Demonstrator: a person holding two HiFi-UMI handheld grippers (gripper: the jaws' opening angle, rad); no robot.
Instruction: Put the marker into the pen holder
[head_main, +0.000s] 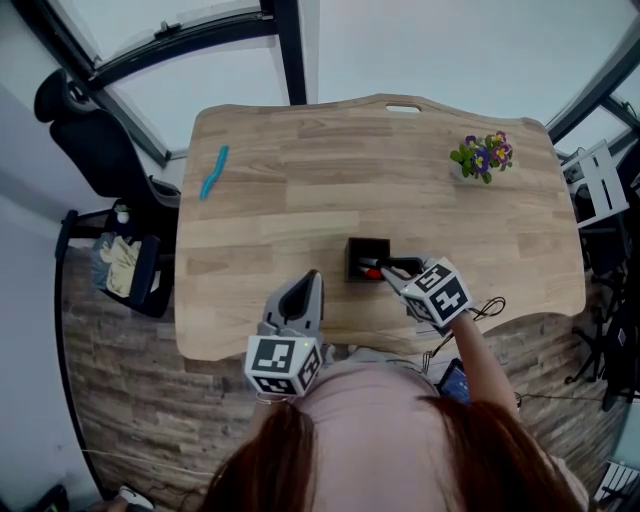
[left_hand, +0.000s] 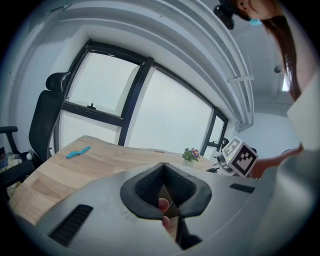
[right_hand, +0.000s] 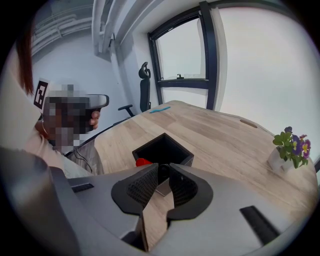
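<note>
While right tool (head_main: 398, 268) grips, marker (head_main: 376, 269) crosswise, cap (right_hand: 142, 162) leftward

The pen holder (head_main: 367, 258) stands near the tabletop's (head_main: 300, 205) front edge, the marker (head_main: 372, 270) at its near rim; potted plant (head_main: 482, 156) back right, strip (head_main: 214, 172) back left.

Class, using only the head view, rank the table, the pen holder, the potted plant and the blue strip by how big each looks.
Largest first:
1. table
2. plant and pen holder: nearly alike, the plant maybe slightly bigger, so not ranked apart
3. blue strip: thin, smallest
</note>
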